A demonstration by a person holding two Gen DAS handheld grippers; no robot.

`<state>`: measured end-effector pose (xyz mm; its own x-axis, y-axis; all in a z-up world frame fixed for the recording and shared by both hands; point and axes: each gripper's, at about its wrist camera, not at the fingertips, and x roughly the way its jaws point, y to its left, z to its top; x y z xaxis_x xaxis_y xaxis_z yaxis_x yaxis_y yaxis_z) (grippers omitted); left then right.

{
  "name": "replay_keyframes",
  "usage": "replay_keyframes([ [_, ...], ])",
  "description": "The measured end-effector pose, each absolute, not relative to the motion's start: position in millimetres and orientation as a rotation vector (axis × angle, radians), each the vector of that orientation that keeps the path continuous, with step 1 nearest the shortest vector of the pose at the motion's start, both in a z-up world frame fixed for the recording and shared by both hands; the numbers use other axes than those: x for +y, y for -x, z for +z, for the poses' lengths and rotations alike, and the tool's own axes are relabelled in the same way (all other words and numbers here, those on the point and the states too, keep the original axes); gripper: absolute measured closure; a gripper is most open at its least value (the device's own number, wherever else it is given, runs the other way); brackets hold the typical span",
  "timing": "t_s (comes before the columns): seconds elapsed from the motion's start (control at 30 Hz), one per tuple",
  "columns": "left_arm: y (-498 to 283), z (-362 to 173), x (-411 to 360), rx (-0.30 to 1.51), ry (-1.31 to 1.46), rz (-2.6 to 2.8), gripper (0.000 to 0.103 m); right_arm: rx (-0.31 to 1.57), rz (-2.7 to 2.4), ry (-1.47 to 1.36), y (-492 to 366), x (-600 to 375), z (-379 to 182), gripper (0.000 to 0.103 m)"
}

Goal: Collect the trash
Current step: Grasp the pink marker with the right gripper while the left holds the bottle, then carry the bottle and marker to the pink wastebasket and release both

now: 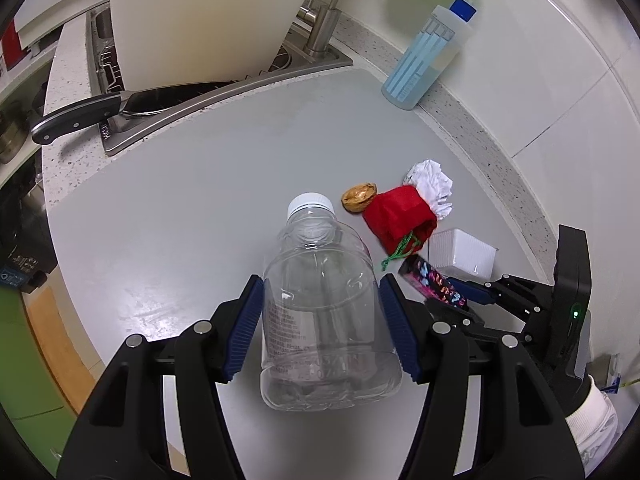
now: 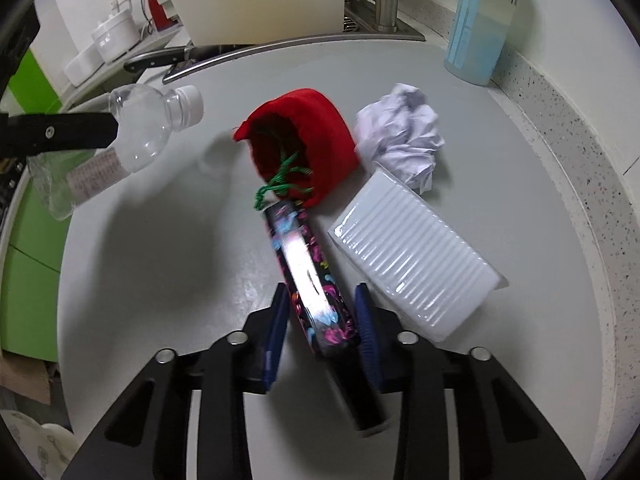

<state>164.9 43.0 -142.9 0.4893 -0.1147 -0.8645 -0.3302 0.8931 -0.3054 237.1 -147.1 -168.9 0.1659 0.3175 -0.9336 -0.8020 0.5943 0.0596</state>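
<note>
So both hands are already loaded here. The left tongs (image 1: pixel 322 330) are clamped on the clear empty plastic bottle (image 1: pixel 326 308), pads pressing its sides, white cap pointing away from the holder. From the right camera that bottle looks lifted off the grey surface (image 2: pixel 160 272) over its left edge.

The right tongs (image 2: pixel 322 334) are closed most of the way around the black tube with the colourful print (image 2: pixel 308 276). The right pad looks like it's touching; I can't quite tell about the left one. The tube's long axis runs nearly straight out along the fingers, tilted a bit left, with its far end right by the green string of the red knitted pouch (image 2: pixel 304 140).

The rest of the trash sits bunched toward the right edge of the surface: the crumpled white paper ball (image 2: pixel 404 132) behind the pouch, the ribbed white plastic tray (image 2: pixel 416 256) just beside the tube, and a walnut shell half (image 1: pixel 359 197).

That pile is right in front of the right hand, so I'd guess the right side handles it once the tube is dropped off. No bin is visible anywhere.
</note>
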Motion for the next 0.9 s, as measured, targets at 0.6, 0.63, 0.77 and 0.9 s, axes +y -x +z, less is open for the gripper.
replay_keyframes([
  [0.6, -133.0, -124.1, 45.7, 1.021, 0.417, 0.107, 0.043, 1.104, 0.806, 0.380, -202.6, -144.0, -118.2, 0.079],
  [0.63, -127.7, -120.8, 47.8, 1.014, 0.409, 0.111, 0.043, 1.097, 0.809, 0.377, -198.9, -140.7, -114.2, 0.079],
  [0.77, -98.8, -106.9, 61.8, 0.982, 0.387, 0.132, 0.043, 1.057, 0.843, 0.359, -177.9, -119.8, -94.2, 0.079],
  [0.9, -56.9, -94.5, 88.9, 0.955, 0.376, 0.177, 0.043, 1.019, 0.911, 0.353, -146.7, -85.6, -78.0, 0.079],
])
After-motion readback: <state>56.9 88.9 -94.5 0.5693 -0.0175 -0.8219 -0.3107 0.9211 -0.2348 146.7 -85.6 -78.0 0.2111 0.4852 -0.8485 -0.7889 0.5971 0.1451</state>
